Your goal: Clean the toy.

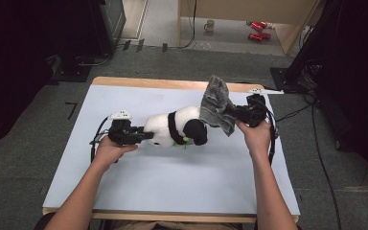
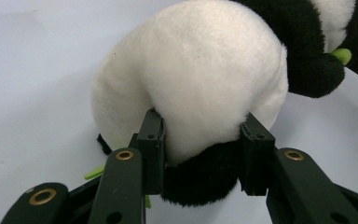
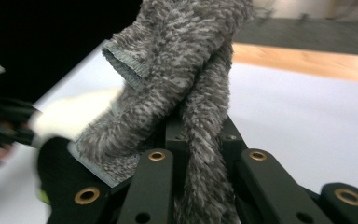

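A black-and-white plush panda (image 1: 175, 125) lies on the white table (image 1: 139, 177). My left gripper (image 1: 146, 135) is shut on its rear end; in the left gripper view the pads press into the white and black fur of the panda (image 2: 196, 84), with my left gripper (image 2: 203, 154) squeezing from both sides. My right gripper (image 1: 227, 115) is shut on a grey fuzzy cloth (image 1: 215, 103), which hangs against the panda's head. In the right gripper view the grey cloth (image 3: 177, 79) bunches up between the closed jaws of my right gripper (image 3: 193, 140).
The table's wooden far edge (image 1: 172, 84) borders grey carpet. Cables (image 1: 316, 134) run along the floor at the right. A mug (image 1: 209, 25) and red items (image 1: 258, 29) sit on the floor far behind. Dark equipment stands at both back corners.
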A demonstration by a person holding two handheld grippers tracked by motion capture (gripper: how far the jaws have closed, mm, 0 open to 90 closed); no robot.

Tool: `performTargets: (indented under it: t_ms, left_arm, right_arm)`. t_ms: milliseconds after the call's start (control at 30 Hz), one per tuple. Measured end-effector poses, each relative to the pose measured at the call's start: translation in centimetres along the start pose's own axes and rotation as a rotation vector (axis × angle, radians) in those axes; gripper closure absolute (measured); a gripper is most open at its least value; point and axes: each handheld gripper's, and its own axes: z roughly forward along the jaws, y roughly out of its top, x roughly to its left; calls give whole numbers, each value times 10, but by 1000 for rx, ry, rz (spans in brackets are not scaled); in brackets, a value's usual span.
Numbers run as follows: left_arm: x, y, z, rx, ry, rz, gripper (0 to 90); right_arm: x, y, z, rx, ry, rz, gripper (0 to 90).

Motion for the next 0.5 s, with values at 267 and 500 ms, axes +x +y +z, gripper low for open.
performTargets:
  t_ms: [267, 500]
  left_arm:
    - [-2, -2, 1, -2, 25, -13, 599]
    - [-3, -2, 3, -8, 29, -23, 600]
  right_arm:
    - [16, -11, 41, 91, 110, -18, 805]
    - [5, -31, 49, 102, 64, 13, 811]
